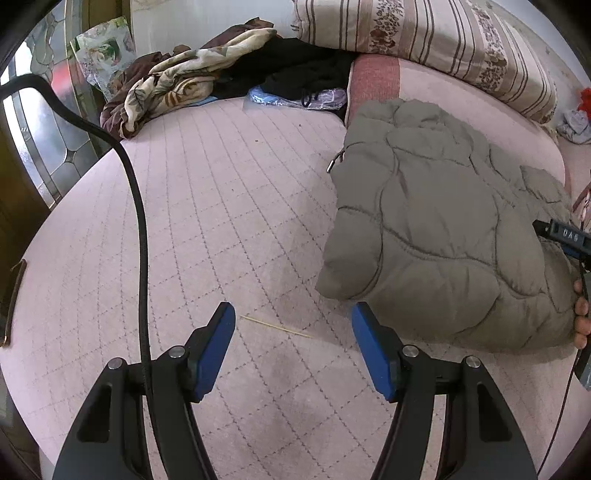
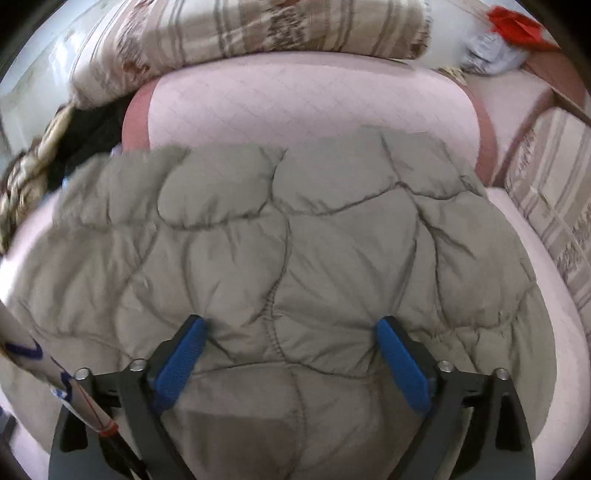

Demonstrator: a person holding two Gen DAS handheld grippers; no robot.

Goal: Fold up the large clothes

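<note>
A grey-green quilted puffer jacket lies bunched in a folded heap on the pink quilted bed, at the right in the left wrist view. My left gripper is open and empty, just above the bed, with its right finger close to the jacket's near left corner. In the right wrist view the jacket fills the middle. My right gripper is open, its blue pads spread wide over the jacket's near edge, with fabric between them. The right gripper's body and a hand show at the right edge of the left wrist view.
A striped floral pillow and a pink cushion lie at the head of the bed. A heap of brown and cream blanket and black clothes sits at the far left. A black cable hangs in front. A thin stick lies on the bed.
</note>
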